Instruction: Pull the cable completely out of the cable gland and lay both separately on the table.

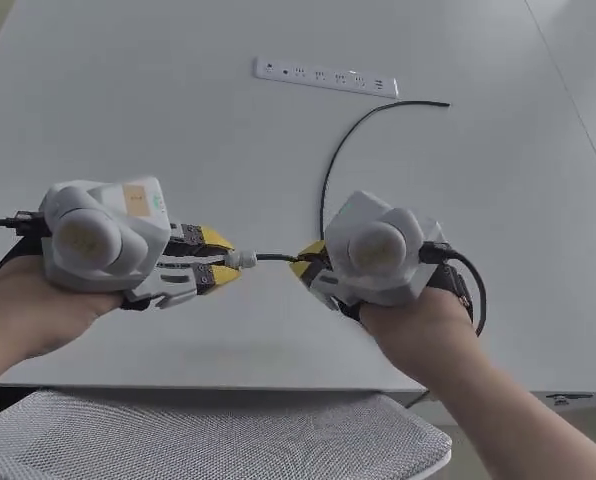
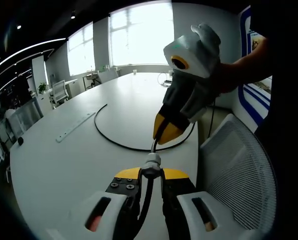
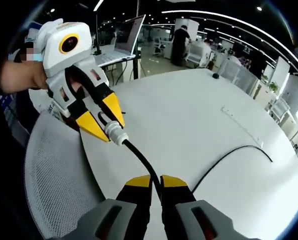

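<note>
Here, the left gripper is seen in the lower left of the head view, held in a hand, with its two yellow-tipped jaws clamped on the small pale cable gland just left of the frame's centre. The right gripper is held facing it from the lower right. Its jaws are closed together on the black cable, which is pinched a little way from the gland. A short stretch of cable is left bare between the two grippers, which are near each other but apart.

In the left gripper view the gland is seen seated between the jaw tips at the lower centre. A black length of cable is seen running back from it between the jaws, so the cable is threaded through the gland.

Beyond the right gripper the cable is laid in a curve on the white table. Its free end is found toward the upper right, just below a white power strip placed near the top centre. A grey mesh chair is seen along the bottom edge. Gland and gripped cable are held up off the table.
</note>
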A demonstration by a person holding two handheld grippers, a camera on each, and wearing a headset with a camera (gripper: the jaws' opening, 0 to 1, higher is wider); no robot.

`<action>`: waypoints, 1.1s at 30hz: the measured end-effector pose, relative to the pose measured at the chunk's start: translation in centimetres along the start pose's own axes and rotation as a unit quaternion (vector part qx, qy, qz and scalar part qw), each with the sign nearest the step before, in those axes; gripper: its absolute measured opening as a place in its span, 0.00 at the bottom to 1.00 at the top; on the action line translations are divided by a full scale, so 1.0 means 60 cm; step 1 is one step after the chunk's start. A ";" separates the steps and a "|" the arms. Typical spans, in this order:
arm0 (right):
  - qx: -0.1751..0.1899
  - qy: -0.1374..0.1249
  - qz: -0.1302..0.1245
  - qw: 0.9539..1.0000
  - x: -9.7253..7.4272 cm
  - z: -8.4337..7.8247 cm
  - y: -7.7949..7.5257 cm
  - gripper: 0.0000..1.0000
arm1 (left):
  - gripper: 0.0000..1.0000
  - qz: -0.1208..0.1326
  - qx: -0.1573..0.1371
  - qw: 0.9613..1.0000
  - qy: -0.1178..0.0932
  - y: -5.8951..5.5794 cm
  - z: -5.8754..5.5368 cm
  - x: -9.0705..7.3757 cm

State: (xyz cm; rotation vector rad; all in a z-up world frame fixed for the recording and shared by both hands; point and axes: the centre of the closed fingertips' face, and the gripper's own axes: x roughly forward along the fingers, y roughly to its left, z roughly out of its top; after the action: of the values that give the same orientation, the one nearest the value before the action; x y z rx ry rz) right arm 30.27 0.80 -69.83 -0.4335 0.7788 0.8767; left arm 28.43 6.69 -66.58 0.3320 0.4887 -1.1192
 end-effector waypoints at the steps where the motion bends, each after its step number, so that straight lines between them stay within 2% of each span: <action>1: 0.008 0.002 -0.001 1.000 0.001 -0.003 -0.002 0.01 | 0.15 -0.001 0.000 1.000 0.000 -0.001 0.000 0.000; 7: 0.063 0.013 -0.015 0.998 0.006 -0.025 -0.018 0.01 | 0.15 -0.001 0.000 1.000 0.000 -0.002 -0.001 0.001; 11: 0.073 0.014 -0.015 0.997 0.005 -0.029 -0.018 0.01 | 0.15 -0.002 0.002 1.000 0.001 -0.004 -0.002 0.000; 20: 0.040 0.008 -0.021 0.999 0.001 -0.025 -0.018 0.02 | 0.15 -0.003 -0.004 1.000 0.006 -0.002 -0.006 0.000; 25: 0.019 -0.006 -0.020 1.000 -0.003 -0.020 -0.020 0.03 | 0.15 -0.003 -0.002 1.000 0.007 -0.001 -0.006 -0.002; 28: -0.007 -0.011 -0.021 1.000 -0.008 -0.017 -0.019 0.05 | 0.15 -0.006 -0.007 1.000 0.008 -0.002 -0.007 -0.002; 31: -0.008 -0.031 -0.018 0.999 -0.016 -0.002 -0.014 0.13 | 0.15 -0.008 -0.007 1.000 0.007 -0.004 -0.005 0.001; 33: -0.028 -0.054 -0.010 0.998 -0.024 0.021 0.000 0.19 | 0.15 -0.010 -0.004 1.000 0.010 -0.007 -0.003 0.005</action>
State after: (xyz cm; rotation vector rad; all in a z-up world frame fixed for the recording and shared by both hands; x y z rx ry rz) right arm 30.26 0.86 -67.91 -0.4386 0.6517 0.8976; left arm 28.11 6.37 -66.86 0.3316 0.5155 -1.1330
